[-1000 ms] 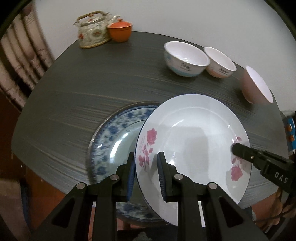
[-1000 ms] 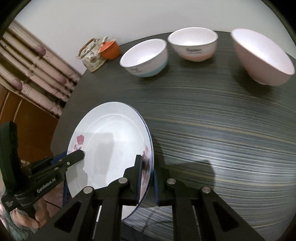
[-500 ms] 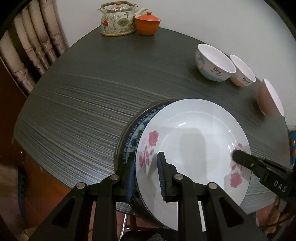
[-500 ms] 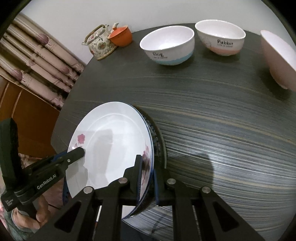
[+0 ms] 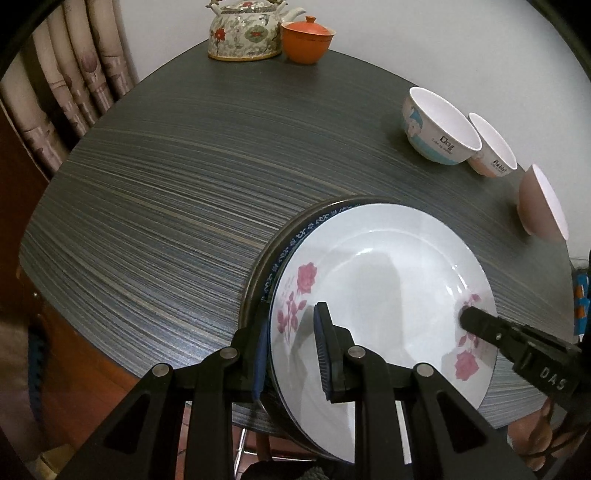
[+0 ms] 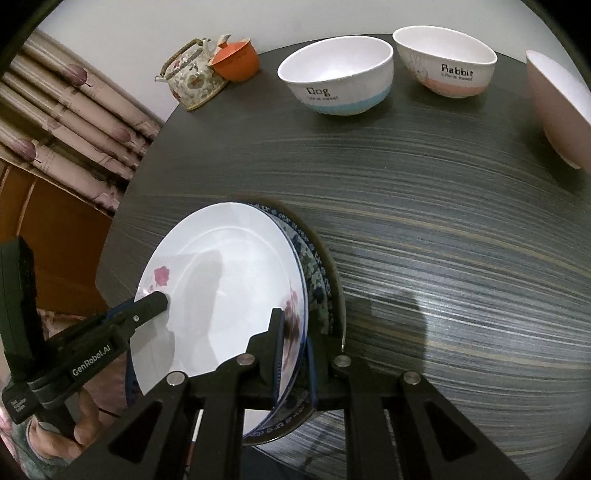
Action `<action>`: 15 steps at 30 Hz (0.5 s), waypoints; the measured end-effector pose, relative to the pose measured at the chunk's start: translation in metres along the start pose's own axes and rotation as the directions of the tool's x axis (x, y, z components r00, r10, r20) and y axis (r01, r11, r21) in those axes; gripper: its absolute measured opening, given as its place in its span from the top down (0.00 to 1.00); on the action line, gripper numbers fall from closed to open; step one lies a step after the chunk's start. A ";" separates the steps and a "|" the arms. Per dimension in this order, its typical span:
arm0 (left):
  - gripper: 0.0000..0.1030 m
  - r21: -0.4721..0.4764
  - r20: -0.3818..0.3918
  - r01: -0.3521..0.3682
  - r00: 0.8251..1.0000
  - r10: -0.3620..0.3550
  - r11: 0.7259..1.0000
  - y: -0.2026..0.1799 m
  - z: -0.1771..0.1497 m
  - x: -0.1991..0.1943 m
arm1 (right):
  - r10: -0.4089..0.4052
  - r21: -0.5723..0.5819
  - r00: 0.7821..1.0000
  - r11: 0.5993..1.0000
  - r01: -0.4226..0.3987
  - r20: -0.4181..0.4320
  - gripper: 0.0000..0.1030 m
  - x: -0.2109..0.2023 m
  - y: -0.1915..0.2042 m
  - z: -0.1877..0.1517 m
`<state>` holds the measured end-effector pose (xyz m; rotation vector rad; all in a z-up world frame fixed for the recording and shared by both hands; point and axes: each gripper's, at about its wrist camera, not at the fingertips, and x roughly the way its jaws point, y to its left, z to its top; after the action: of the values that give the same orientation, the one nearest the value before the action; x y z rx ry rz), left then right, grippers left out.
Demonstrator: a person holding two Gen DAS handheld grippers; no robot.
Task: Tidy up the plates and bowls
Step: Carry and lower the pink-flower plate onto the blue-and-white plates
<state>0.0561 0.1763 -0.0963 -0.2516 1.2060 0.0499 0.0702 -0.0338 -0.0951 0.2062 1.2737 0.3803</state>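
Observation:
A white plate with pink roses [image 5: 384, 295] [image 6: 221, 288] lies on a blue patterned plate [image 5: 306, 230] [image 6: 314, 280] at the table's near edge. My left gripper [image 5: 291, 354] straddles the white plate's near rim, its jaws wider than the rim. My right gripper [image 6: 293, 354] straddles the opposite rim, its jaws also slightly apart; it shows in the left wrist view [image 5: 476, 321]. A "Dog" bowl [image 6: 336, 77], a "Rabbit" bowl [image 6: 447, 62] and a pink bowl [image 6: 557, 110] stand farther back.
A floral teapot [image 5: 247, 31] and an orange lidded cup [image 5: 306, 40] stand at the far edge of the dark striped table [image 5: 184, 184]. Curtains [image 6: 66, 122] hang beside the table. The stacked plates overhang the table's near edge.
The white plate has come down from above onto the blue patterned plate. Both grippers came down with it and their jaws have loosened on the rim.

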 end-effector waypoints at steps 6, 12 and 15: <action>0.75 -0.018 -0.004 0.035 0.999 -0.035 0.999 0.005 0.002 0.001 | -0.027 0.020 1.000 0.999 0.028 -0.010 0.86 0.004 0.004 0.003; 0.61 -0.032 -0.014 0.078 0.997 -0.078 0.996 0.004 0.005 0.000 | -0.067 0.025 0.997 0.997 0.068 -0.035 0.82 0.008 0.013 0.005; 0.55 -0.048 -0.019 0.105 0.994 -0.106 0.993 0.006 0.007 -0.001 | -0.078 0.018 0.995 0.997 0.079 -0.056 0.70 0.010 0.022 0.007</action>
<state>0.0608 0.1840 -0.0946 -0.3578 1.2125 -0.0166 0.0760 -0.0089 -0.0940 0.1633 1.3367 0.3079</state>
